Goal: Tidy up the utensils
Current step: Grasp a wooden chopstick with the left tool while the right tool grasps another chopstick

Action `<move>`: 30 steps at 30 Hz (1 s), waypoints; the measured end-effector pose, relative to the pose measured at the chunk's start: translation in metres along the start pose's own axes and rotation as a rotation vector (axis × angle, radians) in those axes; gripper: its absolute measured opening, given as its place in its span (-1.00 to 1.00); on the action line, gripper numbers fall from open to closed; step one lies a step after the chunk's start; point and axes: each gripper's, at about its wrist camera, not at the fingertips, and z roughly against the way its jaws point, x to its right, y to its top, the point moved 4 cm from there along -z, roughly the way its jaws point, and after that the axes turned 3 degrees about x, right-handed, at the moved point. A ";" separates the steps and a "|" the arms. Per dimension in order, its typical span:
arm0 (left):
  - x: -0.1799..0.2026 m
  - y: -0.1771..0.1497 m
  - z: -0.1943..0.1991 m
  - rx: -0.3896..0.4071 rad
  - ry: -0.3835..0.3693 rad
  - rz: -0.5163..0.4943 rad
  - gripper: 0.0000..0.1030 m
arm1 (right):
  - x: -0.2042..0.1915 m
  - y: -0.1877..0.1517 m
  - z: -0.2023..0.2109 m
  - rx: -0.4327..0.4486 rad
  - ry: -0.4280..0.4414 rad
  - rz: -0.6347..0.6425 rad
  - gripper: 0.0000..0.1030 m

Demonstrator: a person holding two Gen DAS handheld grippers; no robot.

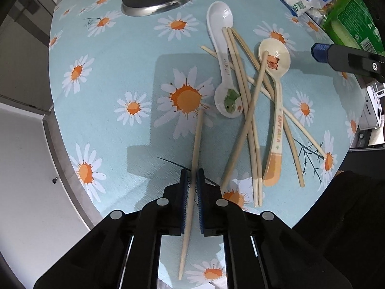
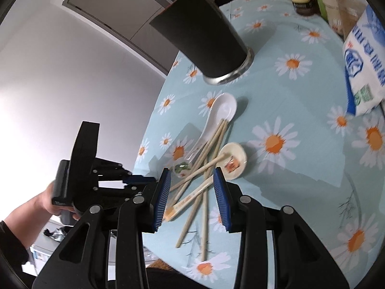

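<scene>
In the left wrist view, the left gripper [image 1: 191,178] was clamped on a single chopstick [image 1: 195,149] lying on the daisy-patterned surface [image 1: 115,72], just beside the pile of chopsticks and spoons [image 1: 250,101]. In the right wrist view, the right gripper [image 2: 192,175] hung above that pile with its jaws apart and empty, the black holder [image 2: 207,36] standing beyond.

Left claw [image 1: 192,177] tight on lone chopstick [image 1: 195,144]; spoons [image 1: 222,48], chopstick heap [image 1: 250,110] alongside
</scene>
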 end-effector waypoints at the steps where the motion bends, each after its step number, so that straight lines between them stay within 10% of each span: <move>1: -0.001 0.002 0.000 0.001 -0.003 0.001 -0.93 | -0.001 -0.001 -0.002 -0.004 0.017 -0.019 -0.26; 17: -0.034 -0.012 0.019 0.166 -0.156 0.006 -0.93 | 0.014 -0.010 -0.040 -0.056 0.091 -0.573 -0.33; 30: -0.050 -0.023 0.045 0.267 -0.276 -0.012 -0.93 | 0.019 -0.021 -0.049 0.058 -0.116 -0.787 -0.49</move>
